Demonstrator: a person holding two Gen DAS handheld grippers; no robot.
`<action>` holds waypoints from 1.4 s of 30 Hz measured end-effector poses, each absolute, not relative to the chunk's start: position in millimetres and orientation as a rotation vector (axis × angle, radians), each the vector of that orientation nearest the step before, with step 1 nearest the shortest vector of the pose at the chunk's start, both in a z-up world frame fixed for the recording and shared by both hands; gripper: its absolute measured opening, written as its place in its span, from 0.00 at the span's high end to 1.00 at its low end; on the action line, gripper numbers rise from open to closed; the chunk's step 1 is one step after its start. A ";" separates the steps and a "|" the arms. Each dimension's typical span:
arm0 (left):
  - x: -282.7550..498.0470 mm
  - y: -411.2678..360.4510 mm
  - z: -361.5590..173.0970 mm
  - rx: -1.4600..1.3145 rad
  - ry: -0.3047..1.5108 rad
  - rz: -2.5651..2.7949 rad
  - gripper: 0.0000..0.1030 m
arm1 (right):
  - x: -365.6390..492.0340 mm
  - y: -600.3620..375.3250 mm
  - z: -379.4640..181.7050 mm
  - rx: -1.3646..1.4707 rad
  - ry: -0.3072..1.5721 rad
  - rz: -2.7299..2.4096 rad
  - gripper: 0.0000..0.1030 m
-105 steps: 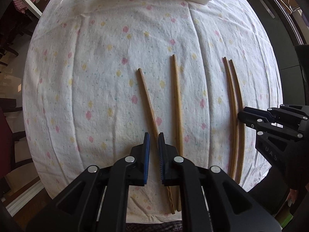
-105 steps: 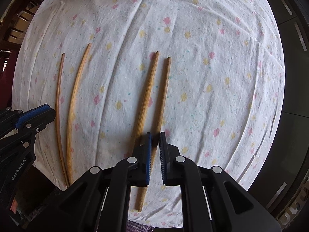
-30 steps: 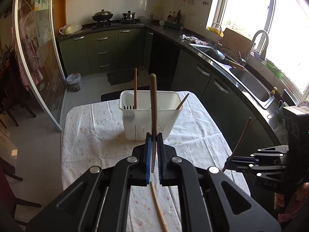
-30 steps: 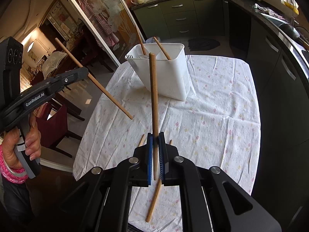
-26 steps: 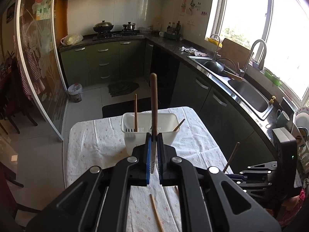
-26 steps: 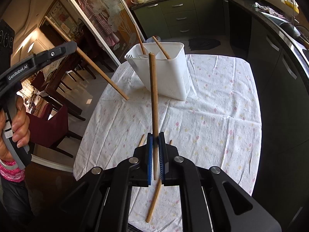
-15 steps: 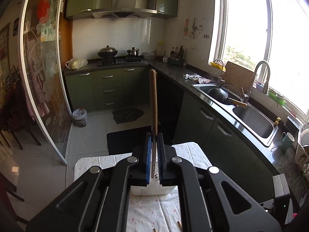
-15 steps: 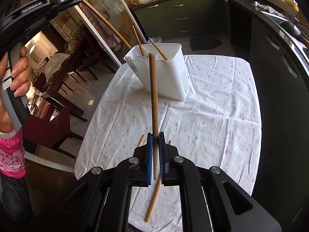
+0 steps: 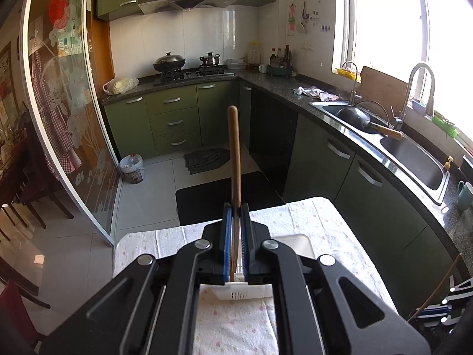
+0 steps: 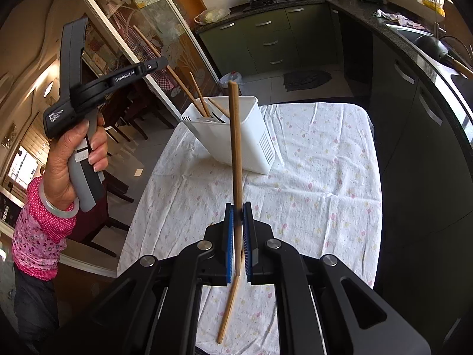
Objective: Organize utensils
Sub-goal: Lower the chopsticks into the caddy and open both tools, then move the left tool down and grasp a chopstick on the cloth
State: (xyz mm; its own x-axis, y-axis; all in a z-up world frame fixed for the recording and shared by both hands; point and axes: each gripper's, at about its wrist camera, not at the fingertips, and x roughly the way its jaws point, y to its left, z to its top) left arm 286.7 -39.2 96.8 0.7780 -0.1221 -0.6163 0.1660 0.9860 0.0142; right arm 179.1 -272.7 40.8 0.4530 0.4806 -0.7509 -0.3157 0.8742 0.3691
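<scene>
My left gripper (image 9: 235, 210) is shut on a wooden chopstick (image 9: 235, 153) that points up and away; it hangs over the white utensil basket (image 9: 304, 244). In the right wrist view that gripper (image 10: 159, 62) is raised at the left, its chopstick (image 10: 177, 81) slanting down into the basket (image 10: 236, 145), which holds other chopsticks and forks. My right gripper (image 10: 236, 210) is shut on another chopstick (image 10: 235, 145), held upright above the table, short of the basket. One more chopstick (image 10: 229, 310) lies on the cloth below it.
The table carries a white floral cloth (image 10: 310, 195). Kitchen counters and a sink (image 9: 414, 153) run along the right. A glass sliding door (image 9: 68, 118) and dining chairs (image 10: 118, 153) are to the left. The right gripper shows at the lower right of the left wrist view (image 9: 443, 310).
My left gripper has risen and moved forward over the basket, tipping its chopstick's lower end into it. My right gripper has stayed nearly still with its chopstick.
</scene>
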 end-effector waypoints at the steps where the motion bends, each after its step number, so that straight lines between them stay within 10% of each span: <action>1: 287.2 -38.9 90.5 0.072 0.676 -0.157 0.94 | 180.2 -274.3 47.0 0.189 0.971 0.493 0.93; 24: 259.3 -23.1 59.5 0.040 0.764 -0.223 0.80 | 288.3 -253.4 164.2 0.245 0.670 0.417 0.93; 42: 141.4 -30.1 11.1 0.033 0.887 -0.377 0.37 | 334.5 -191.8 42.2 0.121 0.773 0.382 0.93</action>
